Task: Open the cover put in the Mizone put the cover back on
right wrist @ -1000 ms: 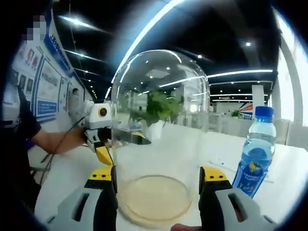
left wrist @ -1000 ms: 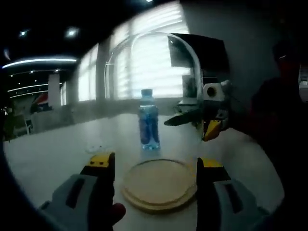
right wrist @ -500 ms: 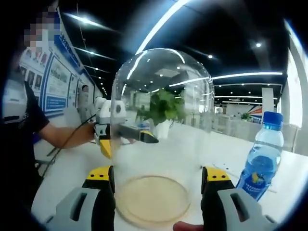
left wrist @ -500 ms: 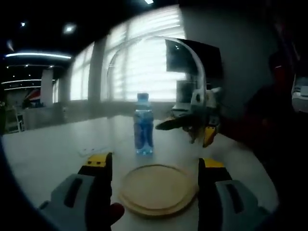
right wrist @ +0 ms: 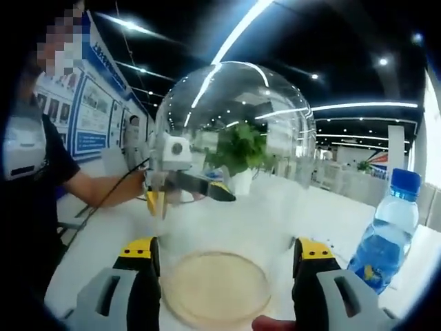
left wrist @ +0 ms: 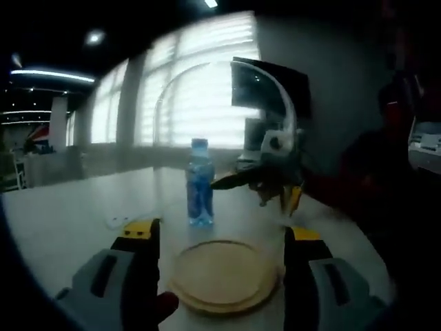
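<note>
**Glass dome held over its wooden base, bottle waiting on the counter**

The clear glass cover [right wrist: 231, 158] is standing tall in the right gripper view, its rim sitting between the right gripper [right wrist: 227, 256]'s fingers [right wrist: 141, 272], which are spread wide on either side of it; whether they are pressing the glass I cannot tell. Through the dome the round wooden base [right wrist: 215, 289] is showing below, on the white counter [right wrist: 103, 241]. In the left gripper view the same base [left wrist: 222, 274] is lying between the left gripper [left wrist: 219, 238]'s wide-open fingers [left wrist: 140, 241], which are holding nothing, and the cover [left wrist: 227, 131] is rising beyond it at 12 o'clock.

The Mizone bottle [right wrist: 387, 234], blue-capped with a blue label whose writing is too blurred to read, is standing upright at 3 o'clock of the dome. In the left gripper view it [left wrist: 198, 183] is standing at 11 o'clock of the base.

A green plant [right wrist: 241, 148] is showing through the glass. Wall posters [right wrist: 89, 117] at 10 o'clock are carrying writing too small to read.
</note>
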Available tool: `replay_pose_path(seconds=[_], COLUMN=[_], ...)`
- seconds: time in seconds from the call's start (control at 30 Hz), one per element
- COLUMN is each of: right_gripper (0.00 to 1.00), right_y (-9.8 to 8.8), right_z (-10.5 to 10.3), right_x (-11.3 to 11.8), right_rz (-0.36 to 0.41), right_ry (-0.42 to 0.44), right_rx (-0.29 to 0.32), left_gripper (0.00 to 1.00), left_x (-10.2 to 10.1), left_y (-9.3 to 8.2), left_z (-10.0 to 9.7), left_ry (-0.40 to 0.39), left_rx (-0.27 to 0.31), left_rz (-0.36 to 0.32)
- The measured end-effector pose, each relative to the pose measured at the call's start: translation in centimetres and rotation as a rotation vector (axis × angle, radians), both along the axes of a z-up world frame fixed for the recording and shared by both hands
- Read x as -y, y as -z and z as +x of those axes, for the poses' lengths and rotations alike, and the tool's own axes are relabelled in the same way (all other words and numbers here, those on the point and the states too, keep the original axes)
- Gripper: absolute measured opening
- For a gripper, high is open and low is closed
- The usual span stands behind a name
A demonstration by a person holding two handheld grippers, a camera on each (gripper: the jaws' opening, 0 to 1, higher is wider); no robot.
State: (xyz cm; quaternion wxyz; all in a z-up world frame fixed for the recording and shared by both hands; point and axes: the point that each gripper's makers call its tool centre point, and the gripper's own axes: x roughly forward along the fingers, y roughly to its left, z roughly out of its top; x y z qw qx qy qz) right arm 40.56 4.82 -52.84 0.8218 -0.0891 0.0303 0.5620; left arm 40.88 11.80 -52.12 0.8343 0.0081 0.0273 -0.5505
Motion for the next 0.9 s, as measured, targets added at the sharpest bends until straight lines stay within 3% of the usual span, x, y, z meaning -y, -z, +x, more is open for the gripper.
replay_pose_path(seconds=[0.33, 0.67, 0.9], right_gripper=[0.75, 0.75, 0.77], right_y=[-0.28, -0.26, -0.04], right_z=[0.32, 0.5, 0.66], right_x=[-0.22, -0.32, -0.52], right_rz=[0.04, 0.059, 0.069], right_ry=[-0.064, -0.13, -0.152], right_rx=[-0.016, -0.026, -0.058], left_gripper=[0.69, 0.67, 0.69], left_x=[0.44, 0.42, 0.76], left_y=[-0.14, -0.4, -0.32], left_z=[0.37, 0.44, 0.68], left_ry=[0.058, 0.126, 0.159], left_rx=[0.009, -0.028, -0.014], left_rz=[-0.002, -0.001, 0.014])
